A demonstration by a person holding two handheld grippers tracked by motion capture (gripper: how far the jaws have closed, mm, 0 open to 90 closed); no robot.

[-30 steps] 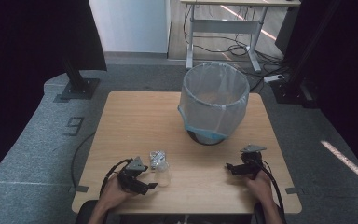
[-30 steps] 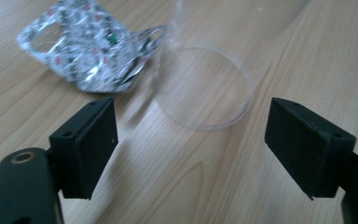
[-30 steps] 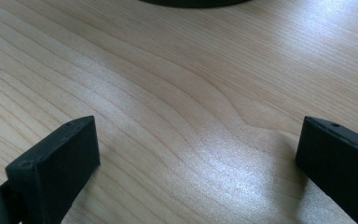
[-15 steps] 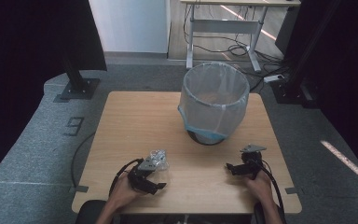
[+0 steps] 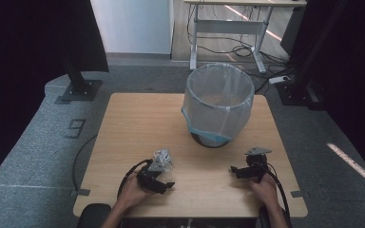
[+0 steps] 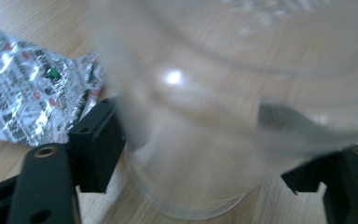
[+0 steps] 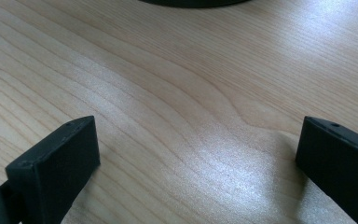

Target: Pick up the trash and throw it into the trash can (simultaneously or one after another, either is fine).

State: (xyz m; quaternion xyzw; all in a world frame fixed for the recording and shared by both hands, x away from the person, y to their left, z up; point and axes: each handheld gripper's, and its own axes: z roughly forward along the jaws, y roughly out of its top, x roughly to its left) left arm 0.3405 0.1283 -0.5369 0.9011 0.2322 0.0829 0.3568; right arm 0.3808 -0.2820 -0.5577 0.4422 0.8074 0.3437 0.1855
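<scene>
A clear plastic cup [image 6: 200,116] stands blurred and close between my left gripper's [image 6: 200,161] two black jaws, whose pads touch its walls. The jaws have just been closing on it. A crumpled silver printed wrapper [image 6: 32,93] lies on the wood just left of the cup. In the high view the cup and wrapper [image 5: 162,155] show as a shiny lump at the left gripper's [image 5: 164,167] tip, near the table's front. My right gripper [image 5: 235,171] rests at the front right, open over bare wood [image 7: 196,154].
A round bin [image 5: 216,114] lined with a clear bag stands at the back middle-right of the wooden table [image 5: 138,123]. Its dark base [image 7: 191,2] shows ahead of the right gripper. Black stands and a desk frame are on the floor beyond.
My left hand has slid right up to the shiny lump, and the gripper now sits around it. The right hand has stayed still.
</scene>
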